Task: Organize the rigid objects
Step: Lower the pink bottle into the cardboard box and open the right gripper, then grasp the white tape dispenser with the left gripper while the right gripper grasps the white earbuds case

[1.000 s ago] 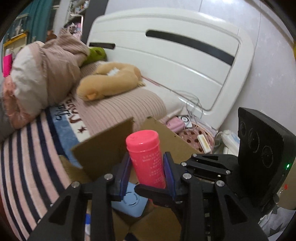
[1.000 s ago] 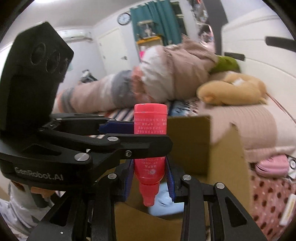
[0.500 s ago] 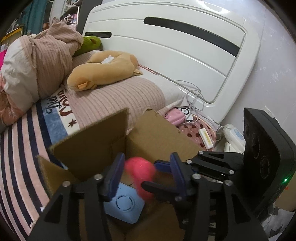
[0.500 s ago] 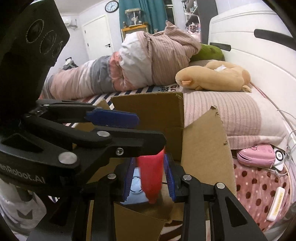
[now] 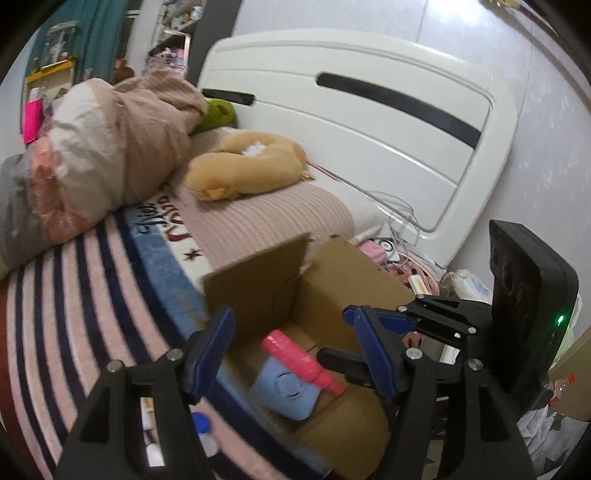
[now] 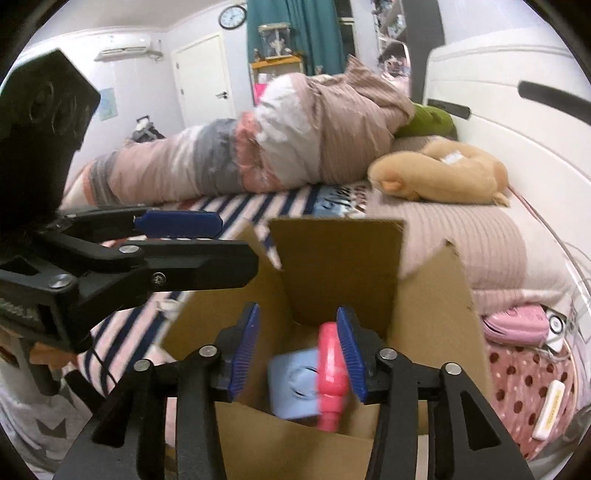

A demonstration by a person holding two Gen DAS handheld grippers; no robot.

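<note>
Item 1, left gripper (image 5: 291,354): jaws were recorded spread wide, nothing held between them, positioned above the open cardboard box (image 5: 354,273).

Item 2, cardboard box: flaps were seen raised; it was set at the edge of the striped bedcover (image 5: 74,295).

Item 3, light blue boxy object (image 5: 286,393): was found lying inside the box, on its floor.

Item 4, pink bottle (image 5: 301,360): was found inside the box, laid on its side, resting against the blue object, narrow cap end toward the camera. It was touched by neither jaw of the left gripper.

Item 5, right gripper (image 6: 297,349): jaws were recorded apart; the pink bottle (image 6: 332,373) was seen just beside the right-hand pad, but contact could not be told through the blur.

Progress: the bottle and the blue object were judged placed. A blue cap (image 5: 201,422) and small white items were noted outside the box, near its left; these were judged possibly left to sort.

Views compared: the blue cap, and the right gripper's body at the right edge, were shown only by the left wrist view. A pink case (image 6: 517,325) on a spotted cloth was shown clearly only by the right wrist view, as were a wall clock (image 6: 232,16) and the left gripper side-on.
</note>
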